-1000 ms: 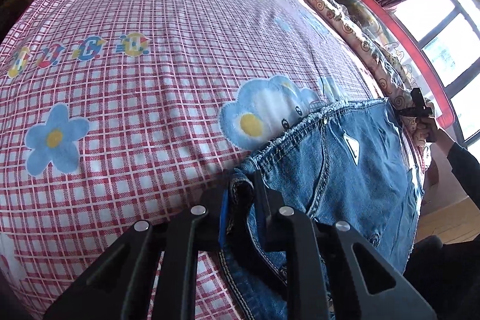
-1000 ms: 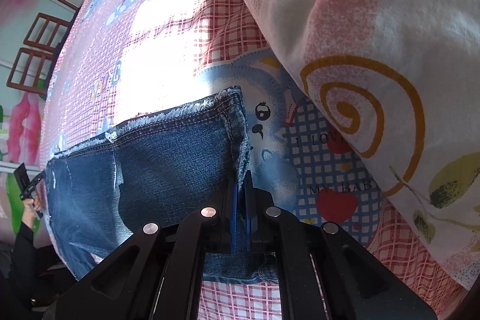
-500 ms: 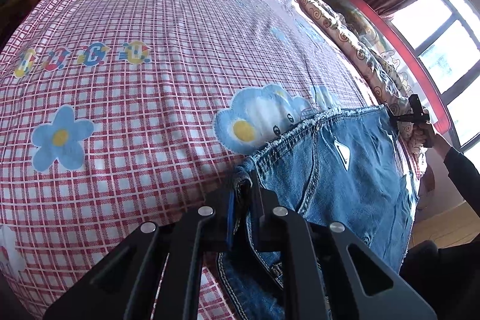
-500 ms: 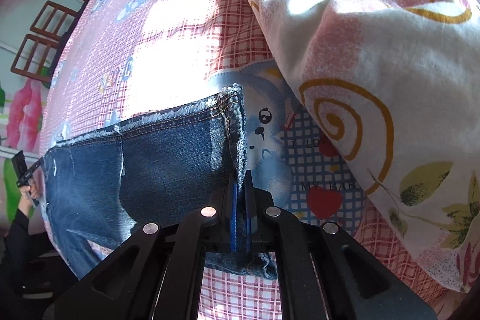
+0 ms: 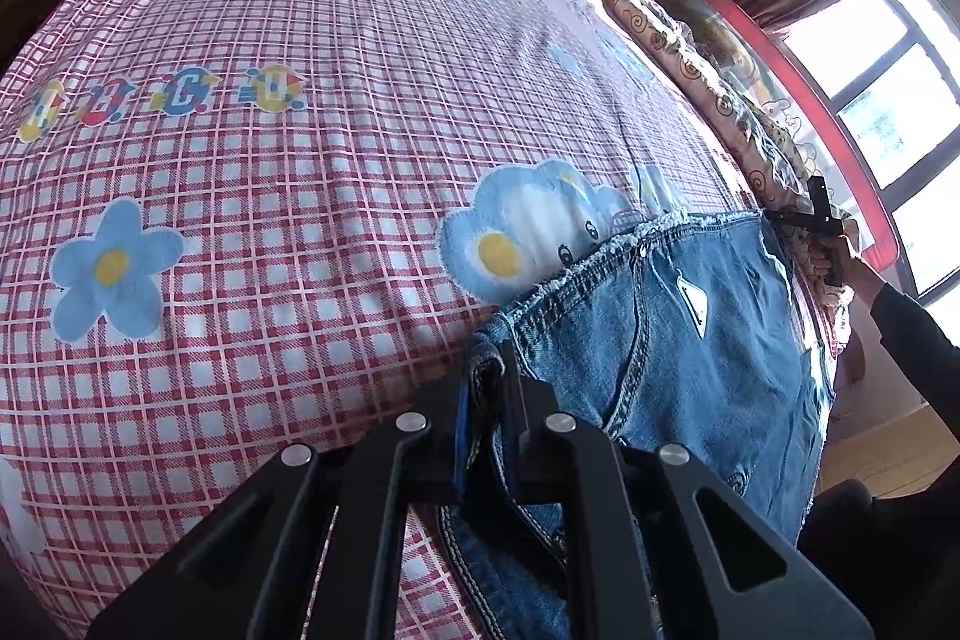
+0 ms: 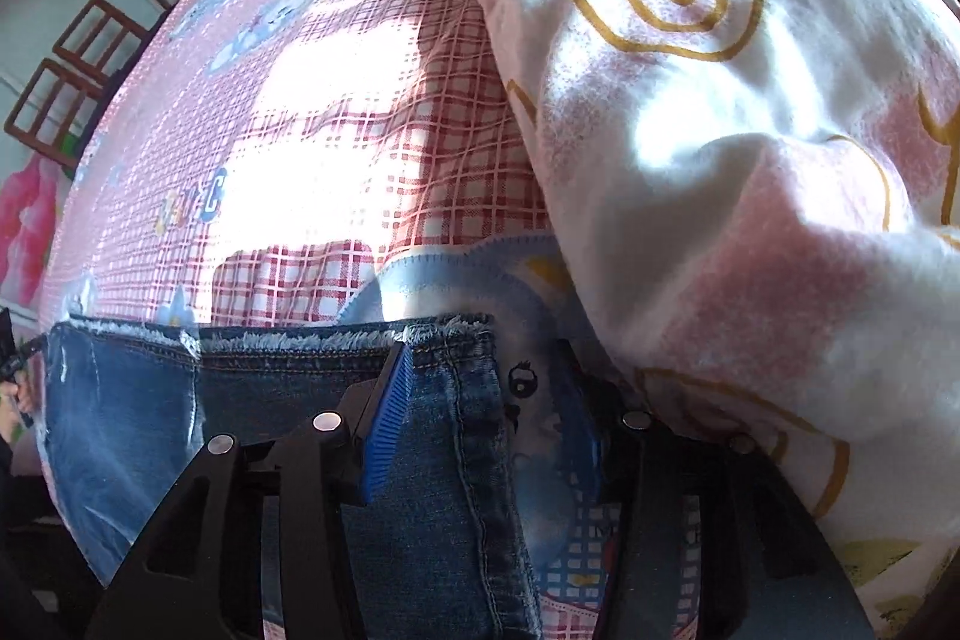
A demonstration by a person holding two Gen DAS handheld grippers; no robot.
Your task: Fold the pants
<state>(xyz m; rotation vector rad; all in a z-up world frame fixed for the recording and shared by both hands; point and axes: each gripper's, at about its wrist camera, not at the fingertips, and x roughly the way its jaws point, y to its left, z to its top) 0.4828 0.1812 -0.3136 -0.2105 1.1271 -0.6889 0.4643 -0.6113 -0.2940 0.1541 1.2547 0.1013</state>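
Jeans (image 5: 690,340) lie flat on the checked bedsheet (image 5: 270,220), frayed hem edge toward 12 o'clock. Left tongs (image 5: 489,400) pinch a bunched denim corner at 6 o'clock, jaws nearly closed on it. Right tongs (image 6: 489,412) spread wide, straddling the jeans' other corner w/ rumpled quilt (image 6: 750,160) at 2 o'clock.

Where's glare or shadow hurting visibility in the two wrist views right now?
Right wrist view: sunlight washes out the bedsheet beyond the jeans, and the quilt casts a shadow beside them. Left wrist view: evenly lit, only the window is blown out; fisheye bulges the checks.
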